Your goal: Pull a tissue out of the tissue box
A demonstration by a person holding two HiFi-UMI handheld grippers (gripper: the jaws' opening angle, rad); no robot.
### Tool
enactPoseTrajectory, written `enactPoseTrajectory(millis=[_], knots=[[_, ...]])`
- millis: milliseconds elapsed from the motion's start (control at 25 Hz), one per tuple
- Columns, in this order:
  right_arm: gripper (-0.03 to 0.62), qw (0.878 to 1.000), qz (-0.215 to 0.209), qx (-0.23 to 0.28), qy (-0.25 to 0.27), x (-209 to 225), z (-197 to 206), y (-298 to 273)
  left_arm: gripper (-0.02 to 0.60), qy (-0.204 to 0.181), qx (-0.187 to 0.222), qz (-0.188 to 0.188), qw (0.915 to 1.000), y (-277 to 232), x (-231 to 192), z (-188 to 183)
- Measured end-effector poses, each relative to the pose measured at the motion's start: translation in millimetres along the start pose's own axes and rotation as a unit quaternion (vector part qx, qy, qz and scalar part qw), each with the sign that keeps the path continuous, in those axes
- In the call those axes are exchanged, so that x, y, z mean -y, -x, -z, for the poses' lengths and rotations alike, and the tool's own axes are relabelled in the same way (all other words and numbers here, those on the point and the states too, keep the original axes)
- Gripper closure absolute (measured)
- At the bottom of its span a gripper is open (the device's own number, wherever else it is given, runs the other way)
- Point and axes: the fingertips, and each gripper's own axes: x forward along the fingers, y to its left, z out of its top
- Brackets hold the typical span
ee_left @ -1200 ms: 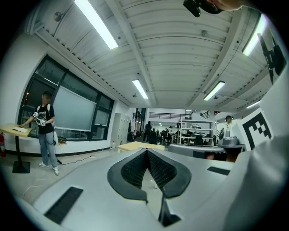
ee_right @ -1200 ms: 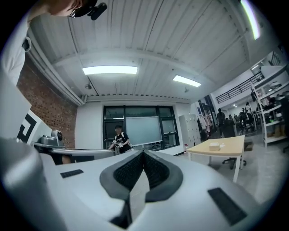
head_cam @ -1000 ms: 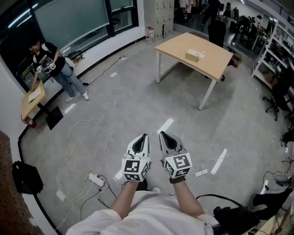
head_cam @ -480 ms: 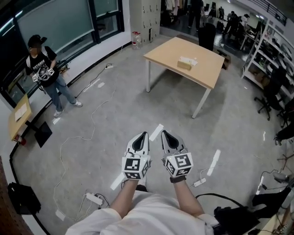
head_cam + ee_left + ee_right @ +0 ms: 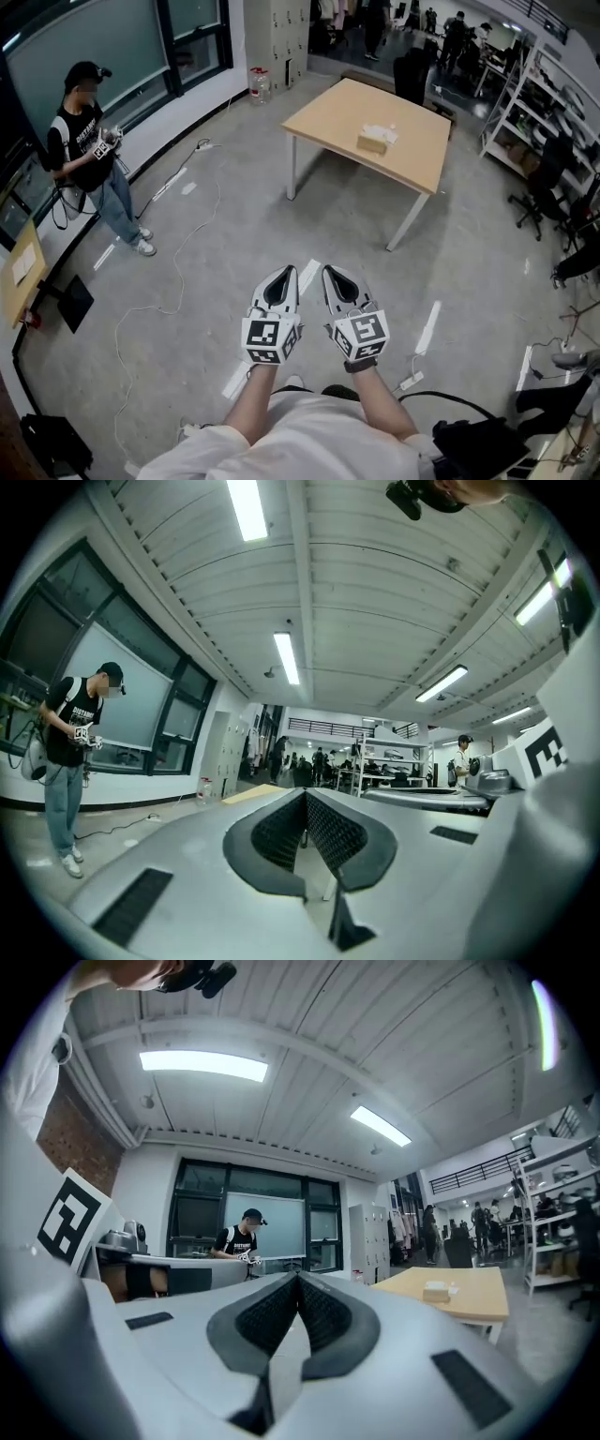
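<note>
Left claw [image 5: 289, 273] and right claw [image 5: 330, 272] are both clenched shut on nothing, their textured pads meeting at the tips. They are held side by side, pointing level and forward on the person's outstretched forearms [image 5: 255, 403] above the concrete floor [image 5: 234, 244]. The tissue box [image 5: 377, 140] sits near the middle of the wooden table [image 5: 328, 112], well apart from both claws, with a bit of white at its top that looks like the tissue [image 5: 382, 130]. By this reckoning nothing of the task is done — reaching the table, gripping the tissue and pulling it out all remain.
</note>
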Motion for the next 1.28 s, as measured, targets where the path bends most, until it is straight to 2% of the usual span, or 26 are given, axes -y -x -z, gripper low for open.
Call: enactPoseTrajectory(millis=[280,480,680,920,1040,1160,1280], knots=[[0.592,0.997,0.060,-0.038,-0.020,68,24,-28,0.591,0.038,-0.042,0.047,0.9973,-74,-5,31],[0.593,0.995,0.089,-0.032,-0.032,133,35,-60,0.591,0.038,-0.049,0.073,0.9954,-145,-2,42],[0.593,0.994,0.097,-0.015,-0.050,218,37,-109,0.591,0.016,-0.046,0.090,0.9948,-231,9,41],[0.592,0.996,0.075,0.027,-0.033,290,-3,-172,0.591,-0.007,-0.032,0.088,0.9956,-329,7,19],[0.594,0.995,0.084,0.037,-0.043,332,-6,-189,0.591,-0.007,-0.023,0.092,0.9955,-373,16,15],[0.593,0.993,0.086,0.036,-0.068,360,-2,-205,0.591,-0.002,-0.038,0.088,0.9954,-398,22,27],[0.593,0.994,0.079,0.031,-0.068,371,2,-214,0.591,0.008,-0.060,0.069,0.9958,-417,14,42]])
